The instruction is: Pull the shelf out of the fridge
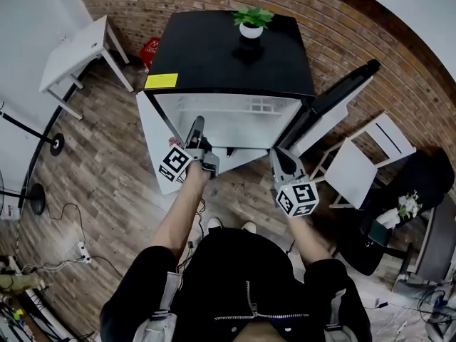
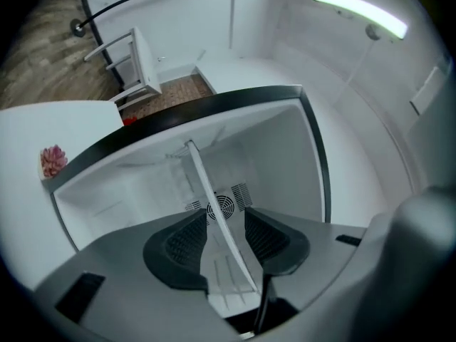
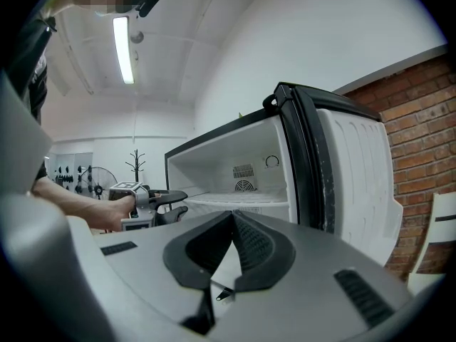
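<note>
Shelf, a thin white translucent pane, sits inside the open fridge. Its near edge is between the left gripper fingers, spread wide, not pressing. Right gripper fingers are closed and empty.

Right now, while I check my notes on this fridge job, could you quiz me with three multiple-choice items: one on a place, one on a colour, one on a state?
1. Where does the potted plant stand?
A. on top of the fridge
B. inside it
C. on the floor

2. What colour is the fridge's top?
A. white
B. black
C. red

3. How do the left gripper jaws stand?
A. shut on nothing
B. apart, with the shelf edge between them
C. shut on the door

Answers:
1 A, the head view shows it on the top panel.
2 B, that panel is black.
3 B, the thin white edge runs between the spread pads.
</note>
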Motion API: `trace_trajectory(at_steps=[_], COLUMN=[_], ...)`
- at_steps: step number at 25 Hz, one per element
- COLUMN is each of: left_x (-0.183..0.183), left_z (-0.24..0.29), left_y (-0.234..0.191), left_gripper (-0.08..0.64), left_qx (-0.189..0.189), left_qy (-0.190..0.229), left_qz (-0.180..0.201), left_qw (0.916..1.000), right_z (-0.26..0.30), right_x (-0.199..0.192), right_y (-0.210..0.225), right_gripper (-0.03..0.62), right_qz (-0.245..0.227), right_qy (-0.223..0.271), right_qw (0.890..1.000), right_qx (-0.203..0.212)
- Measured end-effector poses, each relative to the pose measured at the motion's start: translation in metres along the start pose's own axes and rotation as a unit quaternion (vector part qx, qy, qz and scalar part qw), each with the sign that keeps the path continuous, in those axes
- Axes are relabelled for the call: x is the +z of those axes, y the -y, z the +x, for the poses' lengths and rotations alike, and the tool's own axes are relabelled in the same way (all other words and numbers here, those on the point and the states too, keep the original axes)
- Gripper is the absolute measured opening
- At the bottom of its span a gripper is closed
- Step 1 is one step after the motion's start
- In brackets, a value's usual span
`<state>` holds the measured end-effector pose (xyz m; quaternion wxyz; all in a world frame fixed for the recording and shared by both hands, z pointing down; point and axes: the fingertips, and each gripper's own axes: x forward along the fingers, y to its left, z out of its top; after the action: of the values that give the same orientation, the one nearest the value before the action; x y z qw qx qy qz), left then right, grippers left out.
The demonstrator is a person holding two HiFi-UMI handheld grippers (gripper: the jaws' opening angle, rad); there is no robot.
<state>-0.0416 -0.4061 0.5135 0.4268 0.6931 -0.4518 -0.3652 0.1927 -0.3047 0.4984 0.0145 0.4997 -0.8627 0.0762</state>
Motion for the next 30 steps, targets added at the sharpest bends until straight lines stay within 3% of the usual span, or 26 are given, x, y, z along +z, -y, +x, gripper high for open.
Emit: trace_trajectory(at_steps=[4,13,21,24,30], left_x=[0.009,0.019,0.029,0.032,0.032], left_z=[0.016,0.05,0.062,0.064,0.063], left_y=[-0.017,-0.03,-0.037,-0.041,-0.041], left_gripper=[0.163,0.161,0.112,0.046,0.041], left_qx=[0.006,0.01,0.015,0.022,0.024], left_qy=[0.03,0.067,0.093,0.096,0.091], left_qz=[-0.076,-0.139,-0.166,-0.174,-0.173], left_qw=[0.9966,0.988,0.9817,0.9798,0.9804], right_z=[-0.007,-0.021,-0.029,-0.032,-0.033], right_x=[-0.004,-0.011,-0.012,-0.013,-0.014], right_y=[0.006,0.019,0.024,0.025,0.021], right_gripper=[-0.006,-0.006,-0.006,-0.006,-0.006], right_qz=[0.004,0.008,0.012,0.014,0.016], right_qy=[-0.004,-0.008,-0.007,-0.007,-0.007], right_qw=[1.0,0.999,0.999,0.998,0.998], right_qx=[-0.012,-0.035,-0.05,-0.055,-0.055])
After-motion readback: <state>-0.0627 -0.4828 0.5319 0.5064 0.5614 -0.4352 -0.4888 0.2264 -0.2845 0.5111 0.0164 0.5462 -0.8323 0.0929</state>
